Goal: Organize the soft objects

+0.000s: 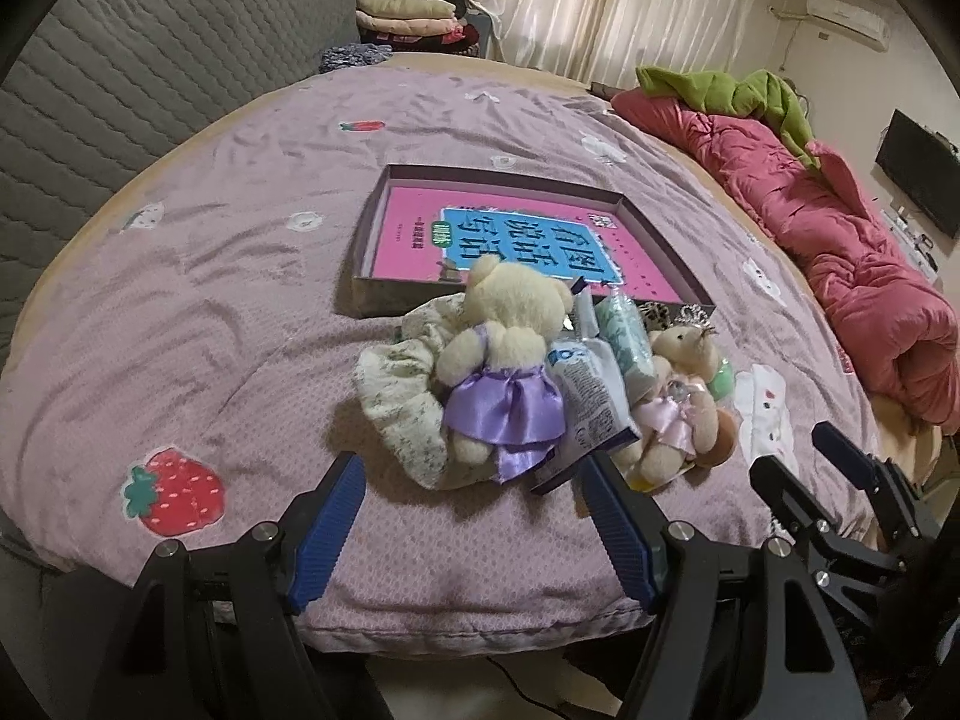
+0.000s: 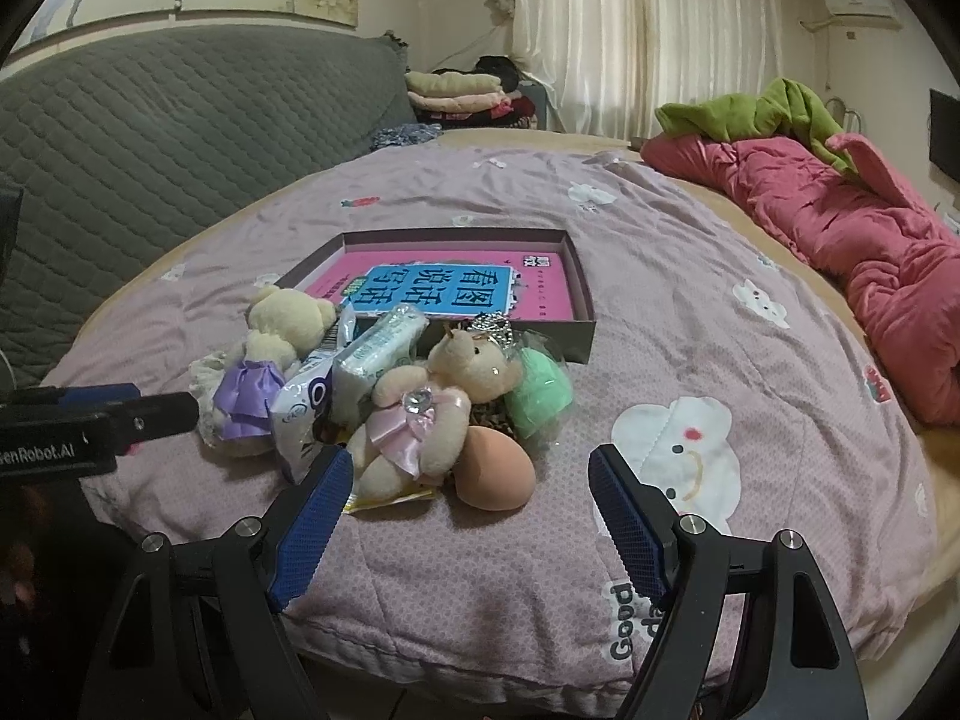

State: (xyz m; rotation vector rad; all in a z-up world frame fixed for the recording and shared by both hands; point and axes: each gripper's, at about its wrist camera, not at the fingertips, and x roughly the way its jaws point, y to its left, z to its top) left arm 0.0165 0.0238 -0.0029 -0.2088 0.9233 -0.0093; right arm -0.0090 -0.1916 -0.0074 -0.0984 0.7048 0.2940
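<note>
Near the front edge of the bed (image 2: 420, 588), just short of the shallow box (image 2: 579, 282) that lies toward its middle, you have a small heap of soft things, and both of your grippers are released and holding nothing. Your left gripper (image 1: 474, 516) hovers in front of the bear in the purple dress (image 1: 504, 372), which sits with its back to you on a floral scrunchie (image 1: 396, 396). Your right gripper (image 2: 471, 510) faces the bear in the pink dress (image 2: 420, 414), with the peach sponge egg (image 2: 495, 468) lying against its legs and a green puff (image 2: 537, 390) just behind. Two tissue packets (image 2: 372, 354) are wedged between the bears. All of this looks light and squashy, so nothing should resist you, but satin skirts are likely to slip and the packet film may crinkle away from the pads. Take each bear across the plush torso, not by the dress, and close well in. The egg will probably roll, so pinch it across its widest part. Lifting a bear may tip the leaning packets over.
</note>
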